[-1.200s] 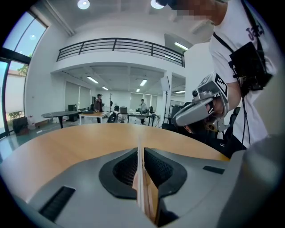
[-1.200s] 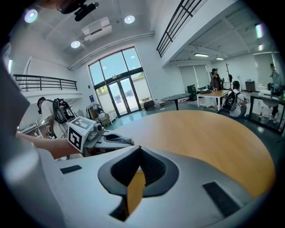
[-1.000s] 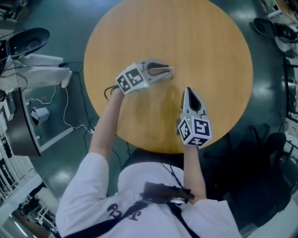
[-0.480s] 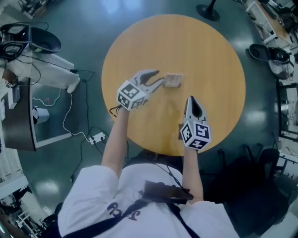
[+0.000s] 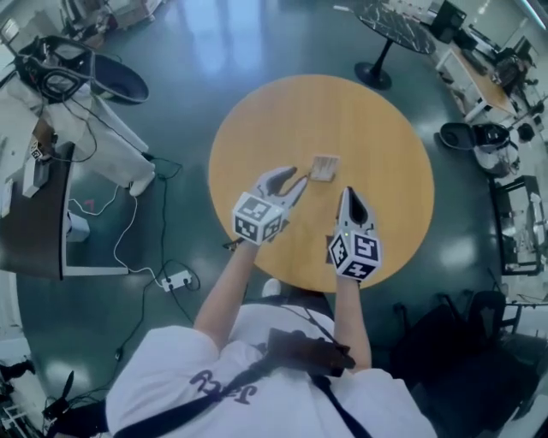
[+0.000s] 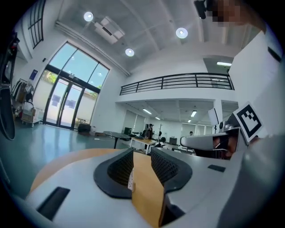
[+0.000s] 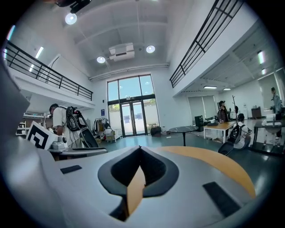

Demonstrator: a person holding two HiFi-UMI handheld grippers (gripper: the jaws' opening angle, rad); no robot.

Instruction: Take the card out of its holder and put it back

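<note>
A small tan card holder lies on the round wooden table, near its middle. My left gripper points at it from the lower left. Its jaws stand open, their tips a short way from the holder, and nothing is between them. In the left gripper view only the table's wood shows through the gap. My right gripper hovers just right of the left one and below the holder. It is shut and empty; in the right gripper view its tips meet. I cannot make out the card itself.
The table's near edge is just under both marker cubes. On the floor at left lie cables and a power strip beside a dark desk. Black chairs stand at right, and another table at the top.
The left jaws, closed on the holder a second ago, have opened and let it go onto the table. Both grippers have drawn back toward the person, and the head camera has risen.
</note>
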